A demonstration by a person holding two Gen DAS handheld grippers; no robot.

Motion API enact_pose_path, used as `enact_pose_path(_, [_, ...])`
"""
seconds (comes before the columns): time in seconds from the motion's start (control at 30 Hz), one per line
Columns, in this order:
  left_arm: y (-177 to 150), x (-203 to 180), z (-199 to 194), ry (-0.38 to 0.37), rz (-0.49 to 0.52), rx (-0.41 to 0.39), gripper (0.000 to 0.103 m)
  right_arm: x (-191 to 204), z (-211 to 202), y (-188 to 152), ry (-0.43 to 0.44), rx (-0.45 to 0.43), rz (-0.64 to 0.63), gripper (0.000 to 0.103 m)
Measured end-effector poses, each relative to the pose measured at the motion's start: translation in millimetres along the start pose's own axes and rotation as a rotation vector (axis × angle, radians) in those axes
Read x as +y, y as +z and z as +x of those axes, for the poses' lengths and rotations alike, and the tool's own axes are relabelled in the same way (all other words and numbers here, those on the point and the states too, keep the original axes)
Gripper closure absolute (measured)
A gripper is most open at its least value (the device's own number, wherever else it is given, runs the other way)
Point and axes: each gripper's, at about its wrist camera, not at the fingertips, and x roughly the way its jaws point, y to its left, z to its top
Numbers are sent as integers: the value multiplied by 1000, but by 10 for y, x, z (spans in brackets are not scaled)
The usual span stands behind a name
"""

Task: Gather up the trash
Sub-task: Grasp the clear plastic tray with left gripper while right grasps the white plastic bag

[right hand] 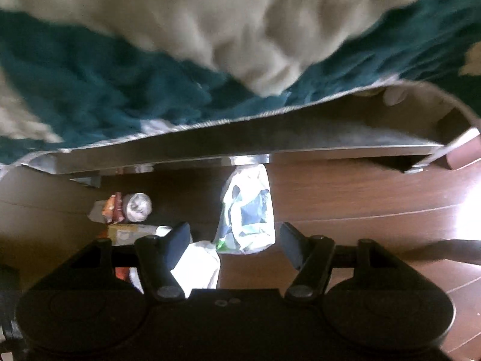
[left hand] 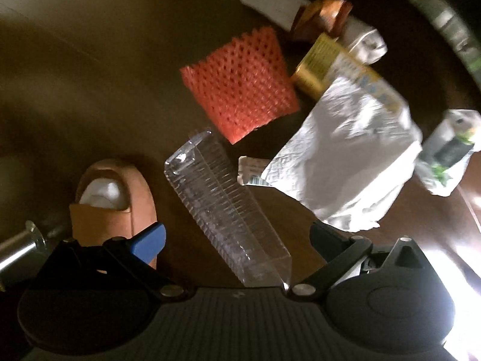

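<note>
Setting: a dark wooden floor [left hand: 90, 69] strewn with litter, seen from two cameras, both pictures blurred.

Left gripper [left hand: 237, 237]: fingers spread wide, holding nothing. A clear ribbed plastic bottle [left hand: 224, 207] lies on the floor between them, tilted across the gap.

Right gripper [right hand: 236, 240]: fingers spread, holding nothing — it hovers over a crumpled plastic wrapper [right hand: 248, 210] printed in blue and green.

Other trash, left view: a red foam net [left hand: 240, 81] beyond the bottle, a white paper towel [left hand: 348, 156] to its right, a yellow wrapper [left hand: 318, 66], an orange wrapper [left hand: 323, 18], and a small paper scrap [left hand: 251, 170] beside the towel.

Also in view: a foot in a tan slipper [left hand: 117, 204] just beside the left finger; a teal and cream blanket [right hand: 120, 90] hanging over a metal frame [right hand: 210, 147] above the litter.

Risk, bottle: it is light, slick and lies aslant, so closing the fingers may make it crush, roll or squirt out.

Risk, slipper: the left finger sits close to the foot — a sideways move could bump it.

Risk, wrapper: thin film lying flat; the fingers may scrape the floor and close on nothing, or catch the paper towel too.

Risk, blur: both pictures are smeared, so aim is uncertain.
</note>
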Motion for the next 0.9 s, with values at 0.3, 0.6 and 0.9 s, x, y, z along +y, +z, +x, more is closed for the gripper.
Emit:
enact_pose_path(0.3, [18, -52, 536, 7, 31, 86, 1, 121, 762, 56, -9, 58, 17, 39])
enact_pose_path(0.6, [2, -146, 753, -18, 82, 114, 19, 146, 1137, 87, -39, 94, 7, 44])
enact_pose_path(0.9, [-10, -118, 692, -39, 63, 110, 49, 19, 1173, 105, -66, 113, 10, 94])
